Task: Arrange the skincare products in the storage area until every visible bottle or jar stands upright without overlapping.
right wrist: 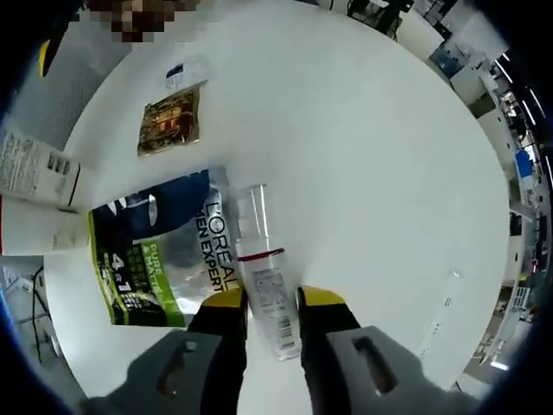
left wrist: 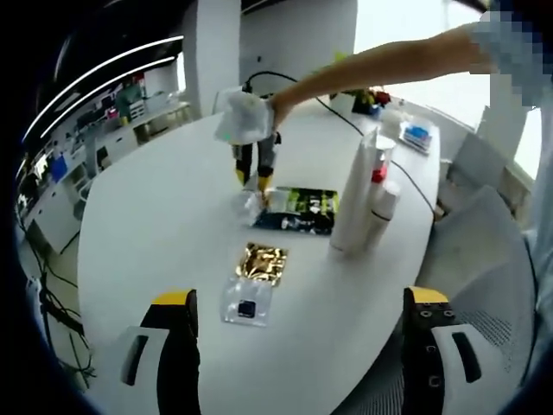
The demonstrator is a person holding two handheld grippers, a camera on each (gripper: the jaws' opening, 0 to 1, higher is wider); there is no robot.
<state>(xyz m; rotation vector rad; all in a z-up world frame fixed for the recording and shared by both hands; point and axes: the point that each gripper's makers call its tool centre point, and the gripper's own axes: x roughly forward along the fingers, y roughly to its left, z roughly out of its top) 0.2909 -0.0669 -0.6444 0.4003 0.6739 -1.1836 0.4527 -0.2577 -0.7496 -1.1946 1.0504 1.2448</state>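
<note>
Clear bottle (right wrist: 262,264) between my right tool (right wrist: 273,304) jaws right now, lying flat on the white worktop (right wrist: 371,156), one side just overlapping the edge of the dark face-mask sachet (right wrist: 164,251). The yellow-tipped jaws sit either side of its labelled lower body and look closed onto it, though I can't be sure how firm the bite is. From my left gripper view I see that same right tool (left wrist: 256,177) reaching down at the far middle of the worktop, with the sachet (left wrist: 301,210) beside it.

My left tool (left wrist: 298,346) hangs with jaws wide apart, nothing in them, above the near edge. Just ahead of it lies a gold foil packet (left wrist: 262,262) and a small clear pouch (left wrist: 248,304). Toward the right-hand edge, two tall white bottles (left wrist: 363,194) already stand upright, close together.

How will this bottle handle? I'd judge it light, rigid plastic, smooth and rounded, so it could roll or twist in the jaws as I tip it up. The label band gives a bit more friction than bare plastic, and holding around mid-body should keep it from swinging. It's slim with a narrow base, so it may topple easily; I'd want it set on bare worktop, off the sachet, with room from the white bottles.
</note>
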